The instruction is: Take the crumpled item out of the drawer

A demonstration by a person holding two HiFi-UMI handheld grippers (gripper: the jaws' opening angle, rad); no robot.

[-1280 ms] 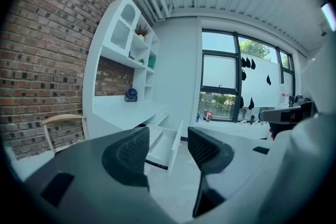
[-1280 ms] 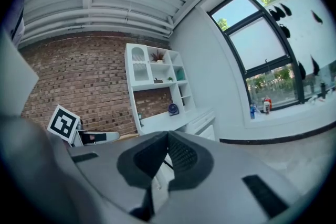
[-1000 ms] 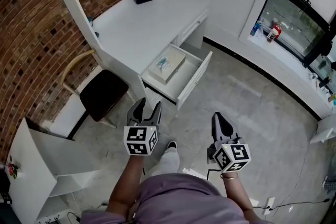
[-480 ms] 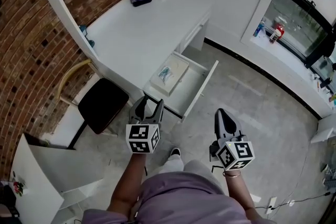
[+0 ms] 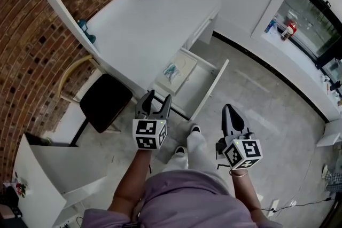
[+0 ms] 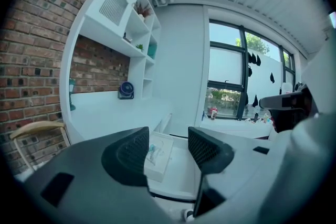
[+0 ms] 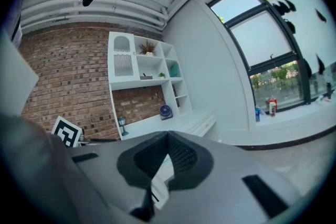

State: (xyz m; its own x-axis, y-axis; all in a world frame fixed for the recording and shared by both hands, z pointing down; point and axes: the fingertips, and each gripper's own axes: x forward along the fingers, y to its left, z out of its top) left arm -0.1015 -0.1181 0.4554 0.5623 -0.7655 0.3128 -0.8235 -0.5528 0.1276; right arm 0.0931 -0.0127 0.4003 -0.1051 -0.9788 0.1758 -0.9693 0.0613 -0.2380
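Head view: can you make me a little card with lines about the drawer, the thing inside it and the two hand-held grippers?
drawer: pulled open, under the white desk
item: white with a bluish mark, lying in the drawer on the side nearer the chair; nothing touches it
left hand-held gripper: jaws apart, empty, short of the drawer
right hand-held gripper: jaws together, empty, above the floor
chair: black seat, beside the desk
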